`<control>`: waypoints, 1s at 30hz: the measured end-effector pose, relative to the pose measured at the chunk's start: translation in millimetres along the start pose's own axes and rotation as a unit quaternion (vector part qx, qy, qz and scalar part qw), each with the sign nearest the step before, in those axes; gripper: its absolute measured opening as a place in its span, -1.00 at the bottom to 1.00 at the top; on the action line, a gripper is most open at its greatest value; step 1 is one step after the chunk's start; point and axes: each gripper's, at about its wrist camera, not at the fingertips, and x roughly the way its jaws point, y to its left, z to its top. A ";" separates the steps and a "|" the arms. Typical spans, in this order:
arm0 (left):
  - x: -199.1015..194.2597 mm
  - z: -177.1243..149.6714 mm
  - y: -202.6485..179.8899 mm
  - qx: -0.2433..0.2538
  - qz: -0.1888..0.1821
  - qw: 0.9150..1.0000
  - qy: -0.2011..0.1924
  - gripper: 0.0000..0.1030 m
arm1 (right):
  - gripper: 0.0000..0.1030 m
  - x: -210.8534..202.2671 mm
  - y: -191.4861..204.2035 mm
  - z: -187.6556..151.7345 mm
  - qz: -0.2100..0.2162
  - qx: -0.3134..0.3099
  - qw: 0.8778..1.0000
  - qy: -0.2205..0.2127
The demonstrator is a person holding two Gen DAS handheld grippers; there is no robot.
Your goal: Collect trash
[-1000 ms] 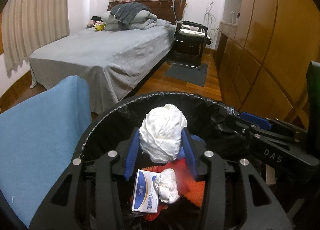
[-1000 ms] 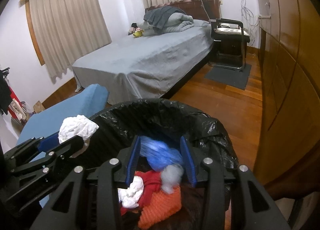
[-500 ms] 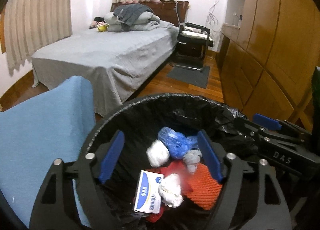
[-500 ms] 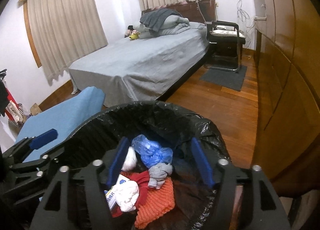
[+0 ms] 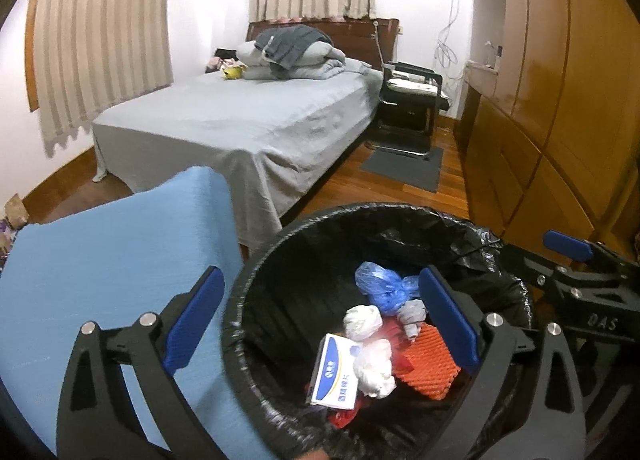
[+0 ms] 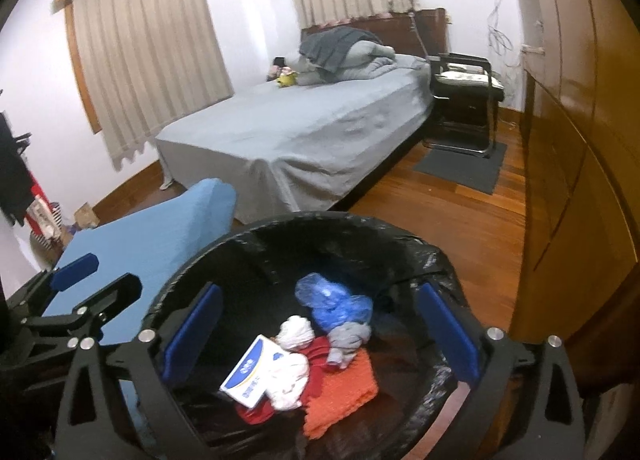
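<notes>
**Left wrist view: both claws wide over a bin of trash**

Left wrist and right wrist cameras both look down into the bin (image 5: 256,300), lined with a black bag (image 6: 436,260). The left gripper (image 5: 320,314) hangs over the bin's near rim, its jaws opening and spread wide, with nothing between the pads; one blue pad sits outside the rim over the blue cushion (image 5: 100,252), the other over the trash. The right gripper (image 6: 320,326) also hangs above the bin, jaws opening wide and gripping nothing.

All the trash lies loose at the bottom of the bin. Nearest is a white-and-blue box (image 5: 334,374), leaning against a white wad (image 5: 374,368). Just beside them are an orange mesh (image 5: 426,364) and some red stuff (image 6: 316,356) under the pile. Behind these sit a second white wad (image 5: 362,322), a grey scrap (image 5: 412,314) and, farthest back, a crumpled blue bag (image 5: 380,286).

Beyond the bin stands a bed (image 5: 248,120) with grey sheets and piled bedding (image 5: 296,54) at its head. A black chair (image 5: 412,100) stands beside the bed, over a grey mat (image 5: 404,166). Wooden cabinets (image 5: 560,100) line the right wall.
</notes>
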 end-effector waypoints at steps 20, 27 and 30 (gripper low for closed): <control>-82.9 -2.0 18.5 -0.022 0.033 0.998 -0.043 0.86 | 0.88 -56.2 49.4 9.4 0.040 -0.040 0.998 -0.016; -98.1 0.6 26.7 -0.032 0.039 0.997 -0.056 0.86 | 0.88 -62.9 57.3 11.6 0.043 -0.050 0.998 -0.023; -101.4 2.6 28.9 -0.034 0.040 0.997 -0.060 0.86 | 0.88 -63.9 59.9 12.6 0.043 -0.052 0.997 -0.025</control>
